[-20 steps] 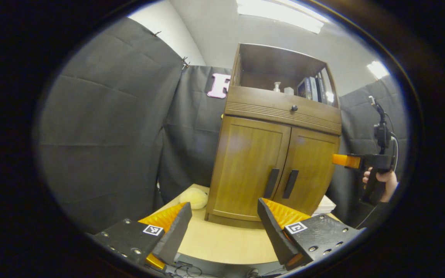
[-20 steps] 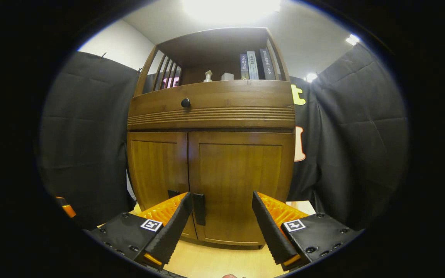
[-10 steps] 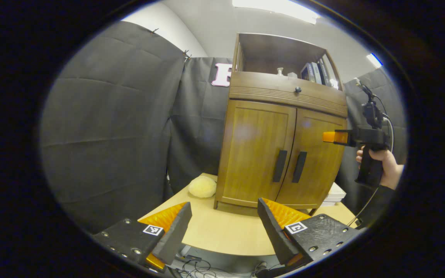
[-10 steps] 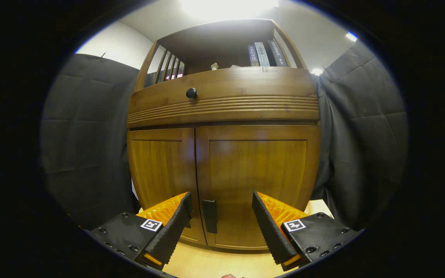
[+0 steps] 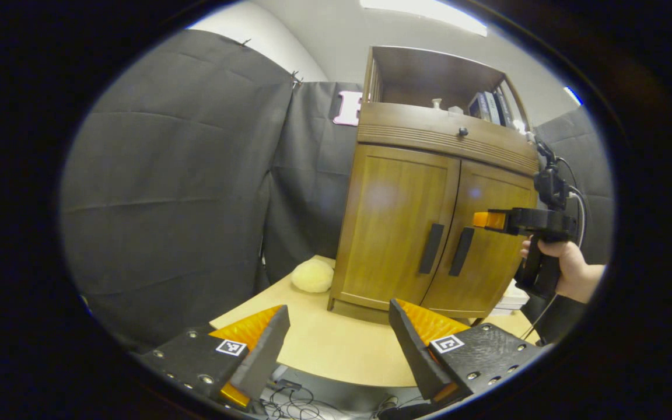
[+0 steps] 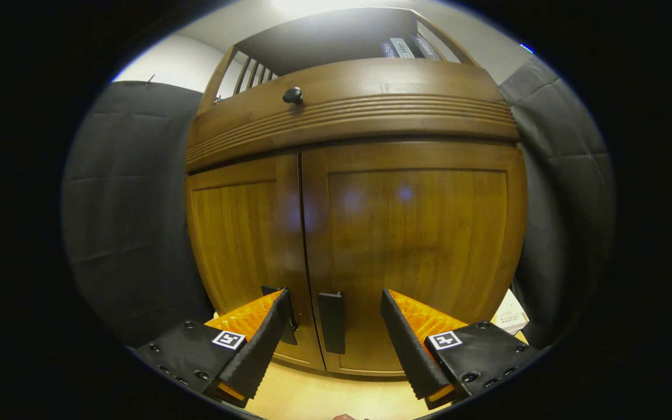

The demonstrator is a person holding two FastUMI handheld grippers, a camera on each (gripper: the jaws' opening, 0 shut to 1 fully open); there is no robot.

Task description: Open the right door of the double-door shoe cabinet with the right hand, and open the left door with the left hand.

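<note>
Close before the right door (image 6: 412,245), right tool (image 6: 333,329) has neared, spread wide; left tool (image 5: 336,344) likewise.

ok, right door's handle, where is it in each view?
Left gripper view: the right door's handle is right of centre, the right-hand one of the two dark vertical bars at the door seam.
Right gripper view: it sits low and central, framed between that gripper's open jaws.
Shared landmark: the round drawer knob on the band above both doors.
</note>
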